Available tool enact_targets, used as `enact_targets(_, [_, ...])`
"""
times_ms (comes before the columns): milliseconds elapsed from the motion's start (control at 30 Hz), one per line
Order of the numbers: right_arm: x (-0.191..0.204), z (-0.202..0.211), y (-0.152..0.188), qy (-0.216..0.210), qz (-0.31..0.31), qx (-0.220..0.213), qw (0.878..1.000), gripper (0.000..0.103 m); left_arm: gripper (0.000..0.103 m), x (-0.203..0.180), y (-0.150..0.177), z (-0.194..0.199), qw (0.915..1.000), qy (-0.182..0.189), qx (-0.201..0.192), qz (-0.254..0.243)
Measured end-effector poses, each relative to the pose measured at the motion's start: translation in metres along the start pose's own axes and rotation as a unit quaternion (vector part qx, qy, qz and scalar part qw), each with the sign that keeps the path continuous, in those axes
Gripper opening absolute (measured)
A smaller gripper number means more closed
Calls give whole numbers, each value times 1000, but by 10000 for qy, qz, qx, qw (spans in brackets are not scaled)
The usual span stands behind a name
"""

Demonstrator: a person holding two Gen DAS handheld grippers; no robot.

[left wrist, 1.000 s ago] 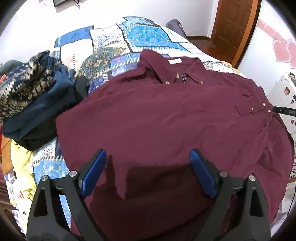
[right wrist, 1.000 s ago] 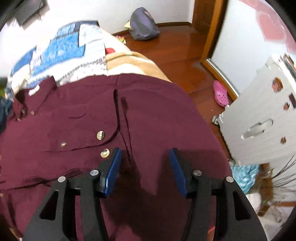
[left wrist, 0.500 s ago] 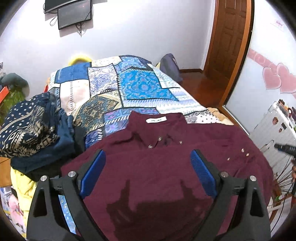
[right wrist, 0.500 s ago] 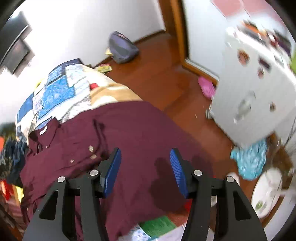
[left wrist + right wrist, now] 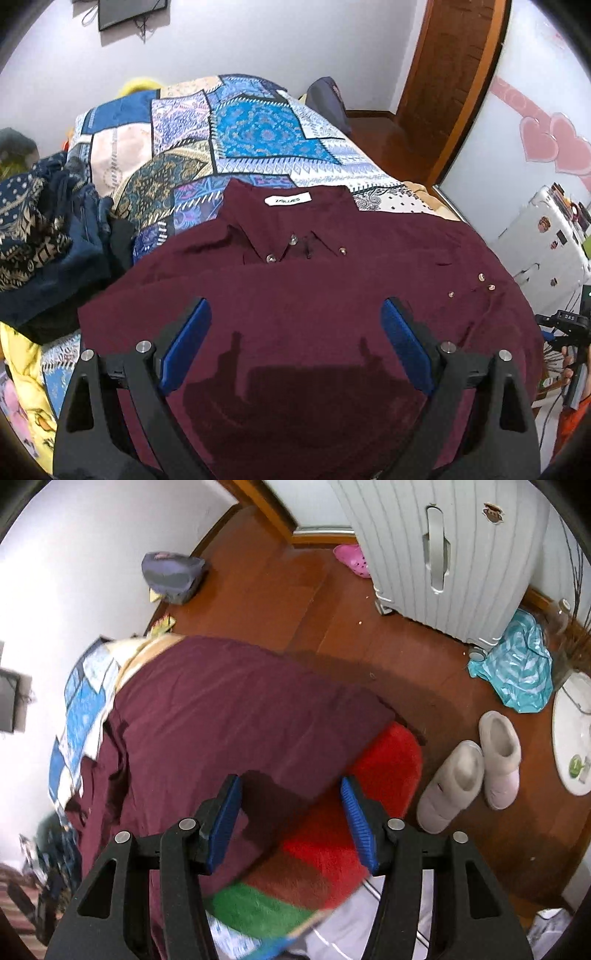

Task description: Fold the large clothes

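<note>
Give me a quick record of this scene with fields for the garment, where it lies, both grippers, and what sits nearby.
garment: maroon shirt, spread flat, collar buttoned, white label showing
surface: patchwork bedspread
left gripper: open, above the shirt's lower part, holding nothing
right gripper: open, over the shirt's edge and the red rug
beside shirt: dark clothes pile
on floor: pale slippers, white suitcase
</note>
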State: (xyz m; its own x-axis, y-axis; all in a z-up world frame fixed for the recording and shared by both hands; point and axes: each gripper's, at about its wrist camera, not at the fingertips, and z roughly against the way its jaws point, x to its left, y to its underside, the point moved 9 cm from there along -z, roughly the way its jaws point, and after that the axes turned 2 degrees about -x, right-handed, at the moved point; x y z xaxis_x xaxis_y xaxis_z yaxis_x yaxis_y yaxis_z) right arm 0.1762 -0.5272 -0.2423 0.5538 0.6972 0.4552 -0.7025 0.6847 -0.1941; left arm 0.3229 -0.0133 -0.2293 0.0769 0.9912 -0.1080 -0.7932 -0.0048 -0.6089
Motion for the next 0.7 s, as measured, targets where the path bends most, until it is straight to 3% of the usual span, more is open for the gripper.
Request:
enact_targets(300, [11,-24,-35,440,280,-337,9981,51,93,14,7,-4,9997,-87,79,199])
enact_targets(400, [15,-25,-42,635,392,-494,9960,36,93,18,9,-5,9996,-196,78,172])
enact_targets(467, [26,-17,-45,723,681,-673,9928,16,93,20,10,-3,9996,-237,61,144])
enact_targets(567, [53,5,-52,637,1143,-1059,9857,13,93,23,11,0,9995,-309,6,82])
enact_targets(700, [111,46,-54,224,1713,-1571,9723,11,93,25,10,5,9993,-354,-91,36])
